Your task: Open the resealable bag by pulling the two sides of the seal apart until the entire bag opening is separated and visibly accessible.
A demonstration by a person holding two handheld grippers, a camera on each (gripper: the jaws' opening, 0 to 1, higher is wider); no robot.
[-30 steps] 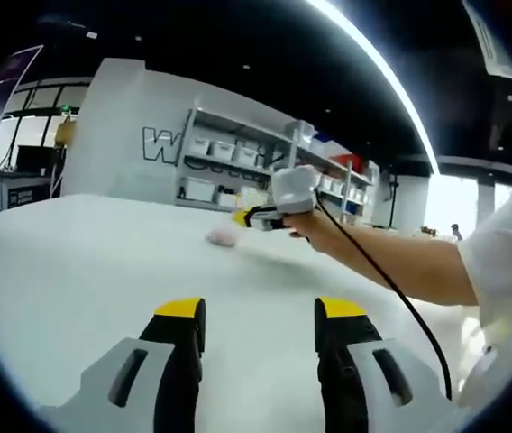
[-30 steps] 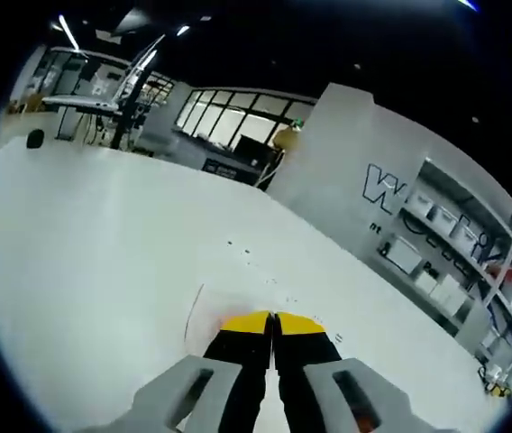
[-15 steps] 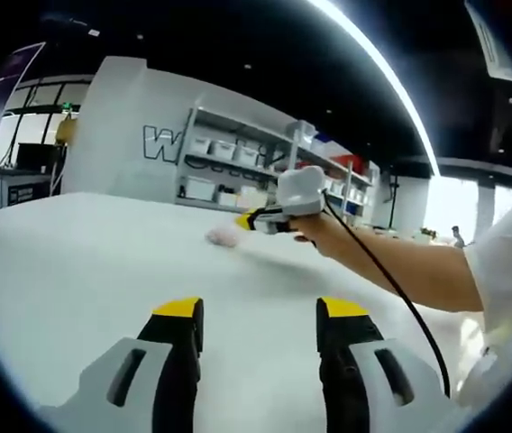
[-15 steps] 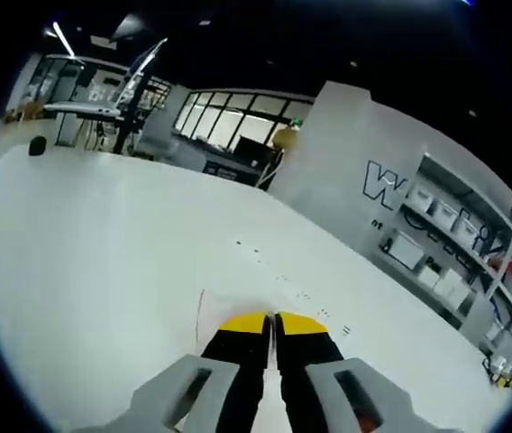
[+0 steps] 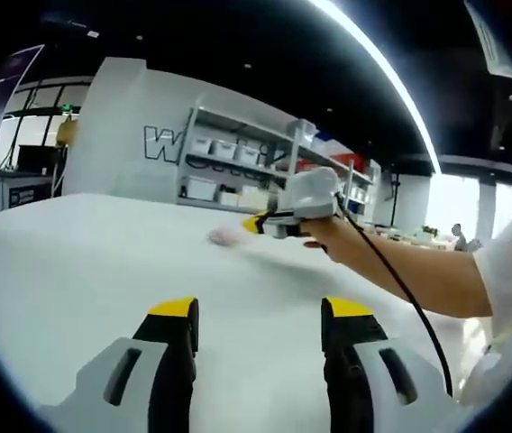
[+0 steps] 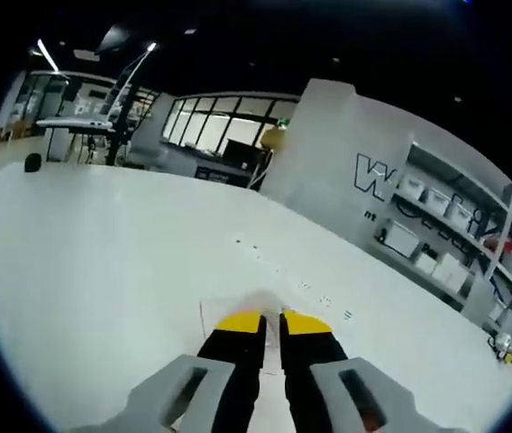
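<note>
The resealable bag [image 6: 205,311] is clear and lies flat on the white table [image 6: 103,262]; its thin edge shows just left of my right gripper's tips. My right gripper [image 6: 273,322] has its jaws almost together, a narrow slit between the yellow tips, pinching the bag's near edge. In the left gripper view the bag [image 5: 224,236] reads as a small pinkish patch far out on the table, with a hand holding the right gripper [image 5: 258,223] beside it. My left gripper [image 5: 260,309] hovers low over the table [image 5: 76,262], open and holding nothing, well short of the bag.
Shelving with white bins [image 5: 229,171] stands behind the table beside a white wall with lettering [image 6: 373,180]. A person's forearm [image 5: 400,271] and a black cable [image 5: 391,280] cross the right side of the left gripper view. Desks and windows [image 6: 211,135] lie beyond.
The right gripper and the hand have drifted slightly right in the left gripper view. The slit between the right gripper's tips has widened a little. The left gripper stays open.
</note>
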